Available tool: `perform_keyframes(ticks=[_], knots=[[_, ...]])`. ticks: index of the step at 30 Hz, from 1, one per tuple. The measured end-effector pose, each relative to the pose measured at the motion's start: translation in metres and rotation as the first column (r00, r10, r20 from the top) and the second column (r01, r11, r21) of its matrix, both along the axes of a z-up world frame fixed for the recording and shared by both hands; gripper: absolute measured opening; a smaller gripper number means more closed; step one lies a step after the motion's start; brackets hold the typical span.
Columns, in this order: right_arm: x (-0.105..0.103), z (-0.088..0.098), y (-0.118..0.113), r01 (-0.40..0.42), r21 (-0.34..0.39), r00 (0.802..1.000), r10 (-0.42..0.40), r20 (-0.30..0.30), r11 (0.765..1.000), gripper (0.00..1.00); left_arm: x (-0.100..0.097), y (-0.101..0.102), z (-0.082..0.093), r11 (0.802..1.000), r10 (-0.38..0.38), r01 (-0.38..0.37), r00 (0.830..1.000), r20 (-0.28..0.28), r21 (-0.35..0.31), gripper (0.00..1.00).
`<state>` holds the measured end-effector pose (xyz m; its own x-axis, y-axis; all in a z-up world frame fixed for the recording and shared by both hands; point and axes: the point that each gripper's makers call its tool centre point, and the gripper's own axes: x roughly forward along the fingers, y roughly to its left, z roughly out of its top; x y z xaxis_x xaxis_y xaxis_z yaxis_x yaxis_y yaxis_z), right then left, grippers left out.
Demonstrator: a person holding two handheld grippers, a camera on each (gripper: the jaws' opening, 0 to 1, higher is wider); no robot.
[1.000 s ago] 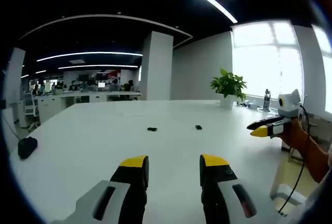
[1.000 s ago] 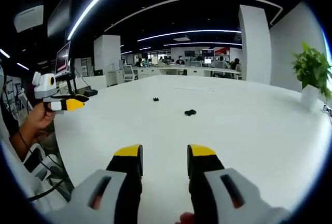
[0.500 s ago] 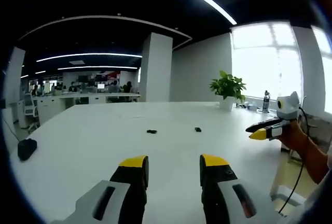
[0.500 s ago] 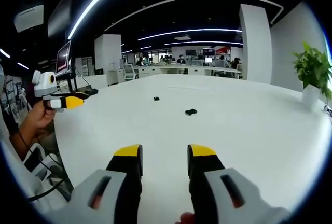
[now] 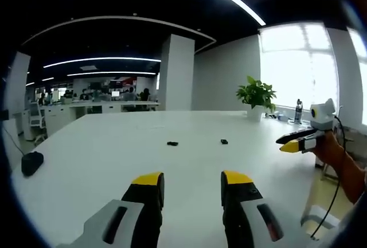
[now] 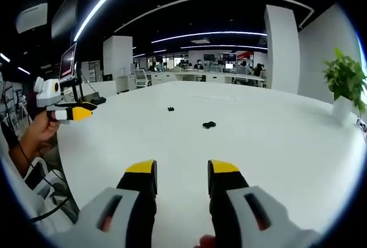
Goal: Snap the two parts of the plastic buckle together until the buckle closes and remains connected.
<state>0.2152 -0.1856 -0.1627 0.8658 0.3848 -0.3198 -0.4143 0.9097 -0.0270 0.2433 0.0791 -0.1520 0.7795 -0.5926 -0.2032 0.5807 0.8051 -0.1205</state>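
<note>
Both buckle parts (image 5: 172,143) (image 5: 223,142) lie too small to tell which is which.

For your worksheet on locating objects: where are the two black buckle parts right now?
Both buckle parts lie apart on the white table, ahead of the open left gripper; the potted plant stands beyond them.

We note each gripper: left gripper (image 5: 192,182) and right gripper (image 6: 182,170) share light grey bodies with dark slots, black jaws, yellow tips. A thin black cable (image 5: 334,188) trails at lower right.
</note>
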Motion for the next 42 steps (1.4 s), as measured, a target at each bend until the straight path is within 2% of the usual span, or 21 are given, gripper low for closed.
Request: perform_keyframes(ticks=[13, 42], knots=[[0.0015, 0.0026, 0.0011, -0.004, -0.007, 1.000, 0.004, 0.007, 1.000, 0.35, -0.0025, -0.0004, 0.0026, 1.000, -0.001, 0.001, 1.000, 0.002, -0.016, 0.39], [0.0064, 0.0071, -0.0029, 0.011, -0.011, 1.000, -0.011, 0.021, 1.000, 0.35, 0.0026, -0.0019, 0.0060, 1.000, 0.001, -0.001, 1.000, 0.008, -0.003, 0.40]])
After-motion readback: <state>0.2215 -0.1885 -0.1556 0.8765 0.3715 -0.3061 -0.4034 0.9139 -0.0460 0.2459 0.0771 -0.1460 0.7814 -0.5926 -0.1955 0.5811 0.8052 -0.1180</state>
